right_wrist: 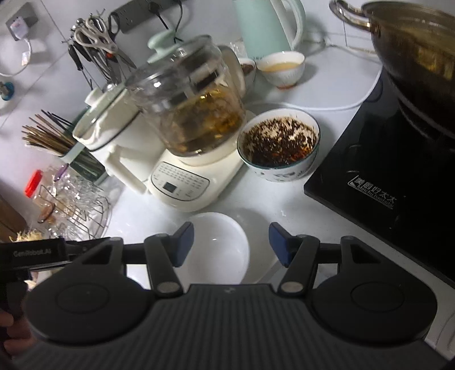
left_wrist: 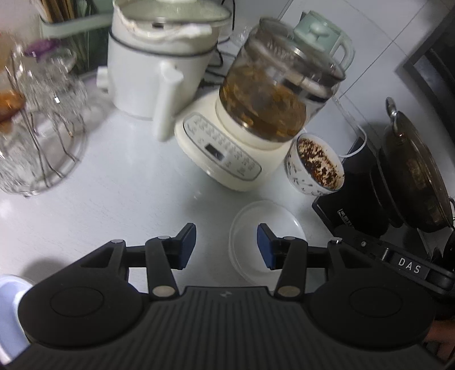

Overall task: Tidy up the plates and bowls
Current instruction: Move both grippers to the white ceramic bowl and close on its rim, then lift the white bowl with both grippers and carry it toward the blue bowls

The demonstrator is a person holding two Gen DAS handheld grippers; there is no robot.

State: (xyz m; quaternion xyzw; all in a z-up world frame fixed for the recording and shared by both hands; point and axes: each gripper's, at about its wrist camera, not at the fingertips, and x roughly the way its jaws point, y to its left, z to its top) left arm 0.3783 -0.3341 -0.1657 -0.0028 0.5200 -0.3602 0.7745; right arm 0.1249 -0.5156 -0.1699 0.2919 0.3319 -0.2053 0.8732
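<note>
— On the white countertop (left_wrist: 119, 199), what are the two tools doing?

— Both hang just above it with nothing between their fingers. The left gripper (left_wrist: 226, 246) has its jaws spread wide; its blue pads (left_wrist: 187, 244) face each other across bare counter and the left edge of a shallow white plate (left_wrist: 273, 227). The right-hand pad overlaps the plate in the left wrist view, though I cannot tell whether it touches the rim.

— And the other one?

— The right gripper (right_wrist: 231, 244) is just as wide open and grips nothing. In its own camera the white plate (right_wrist: 221, 244) lies under the gap, nearer the left finger, whose pad overlaps the plate's edge. Contact cannot be judged there either.

— Where does the plate sit against the rest?

— Flat on the counter, just in front of the cream base of a glass health kettle (right_wrist: 193, 119) full of brownish brew. Beside that base, toward the black induction cooker (right_wrist: 384, 170), stands a patterned bowl (right_wrist: 280, 145) filled with dark flakes, chili by the look. It is near the plate but apart from it.

— Any other bowls?

— One small white bowl (right_wrist: 281, 68) with pale liquid, well behind, next to a mint-green electric kettle (right_wrist: 267, 25). A wire rack (left_wrist: 42, 136) with glassware stands off to the left.
</note>
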